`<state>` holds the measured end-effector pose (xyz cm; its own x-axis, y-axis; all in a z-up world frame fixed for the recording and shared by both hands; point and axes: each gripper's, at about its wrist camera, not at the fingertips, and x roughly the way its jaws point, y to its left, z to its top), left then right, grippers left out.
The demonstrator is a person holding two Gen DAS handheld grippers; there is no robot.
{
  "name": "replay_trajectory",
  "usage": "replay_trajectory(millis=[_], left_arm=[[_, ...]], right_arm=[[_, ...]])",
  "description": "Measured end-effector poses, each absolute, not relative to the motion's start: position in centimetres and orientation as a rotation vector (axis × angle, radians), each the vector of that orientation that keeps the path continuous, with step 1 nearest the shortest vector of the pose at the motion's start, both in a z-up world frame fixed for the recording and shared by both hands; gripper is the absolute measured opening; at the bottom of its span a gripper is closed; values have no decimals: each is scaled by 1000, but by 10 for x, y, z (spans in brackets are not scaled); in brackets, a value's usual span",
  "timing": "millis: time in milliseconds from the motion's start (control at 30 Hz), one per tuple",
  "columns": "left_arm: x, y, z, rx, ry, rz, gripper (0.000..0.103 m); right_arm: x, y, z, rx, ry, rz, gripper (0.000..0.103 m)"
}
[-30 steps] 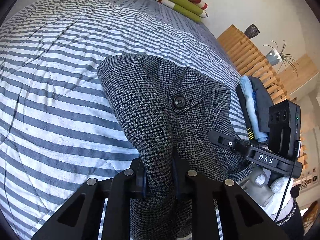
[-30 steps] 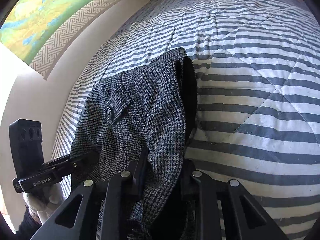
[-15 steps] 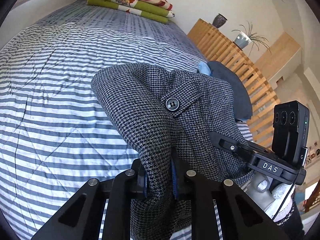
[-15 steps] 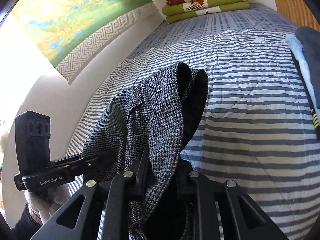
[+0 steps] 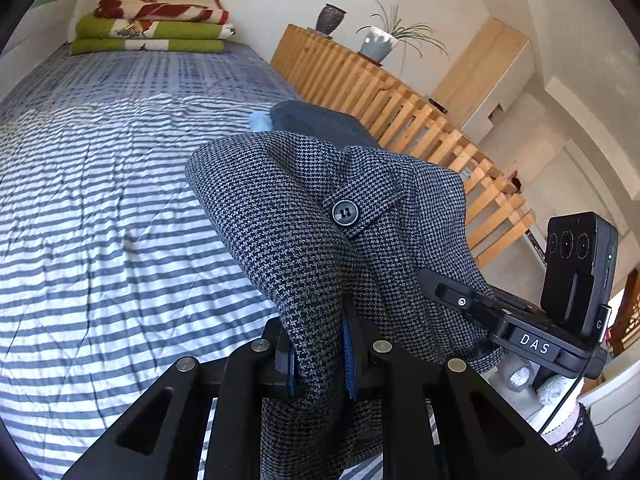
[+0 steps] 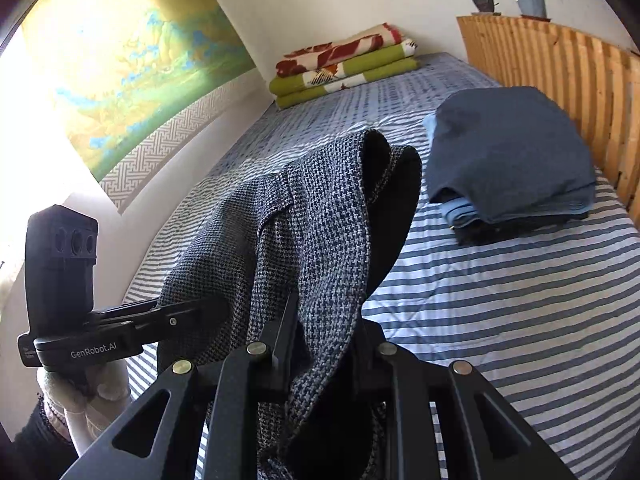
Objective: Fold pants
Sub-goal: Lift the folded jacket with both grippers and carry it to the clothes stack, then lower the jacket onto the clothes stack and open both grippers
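Observation:
Grey houndstooth pants (image 5: 304, 216) hang lifted above the striped bed, bunched between both grippers. My left gripper (image 5: 320, 356) is shut on the fabric below a buttoned pocket flap (image 5: 345, 213). In the right wrist view the same pants (image 6: 320, 216) drape over my right gripper (image 6: 320, 348), which is shut on the cloth near an open edge with dark lining. Each view shows the other gripper at the side, held in a gloved hand (image 6: 80, 400). The lower part of the pants is hidden below the fingers.
The blue-and-white striped bed cover (image 5: 100, 240) spreads ahead. A stack of folded dark and light-blue clothes (image 6: 512, 160) lies on the bed's right side by a slatted wooden frame (image 6: 560, 64). Folded green and red blankets (image 5: 148, 24) sit at the far end.
Both grippers have lifted and tilted upward with the pants, raising them off the bed; the far wall, blankets and clothes stack have come into view.

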<state>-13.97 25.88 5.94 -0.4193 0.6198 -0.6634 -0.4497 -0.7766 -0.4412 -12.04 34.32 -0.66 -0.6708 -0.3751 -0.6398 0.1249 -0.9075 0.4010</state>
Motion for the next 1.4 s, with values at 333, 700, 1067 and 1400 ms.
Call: replay_trajectory(millis=[333, 700, 1067, 1400], left_arm=[[-205, 374, 116, -963, -185, 2201, 17], [-337, 421, 146, -804, -190, 2259, 17], [-492, 464, 24, -1026, -184, 2203, 19], [-541, 471, -60, -1251, -215, 2195, 43]], right_arm=[[-132, 433, 37, 928, -461, -2802, 18], [-228, 479, 83, 722, -394, -2884, 18], [-333, 540, 24, 802, -538, -2847, 18], [-401, 585, -66, 1094, -525, -2860, 31]])
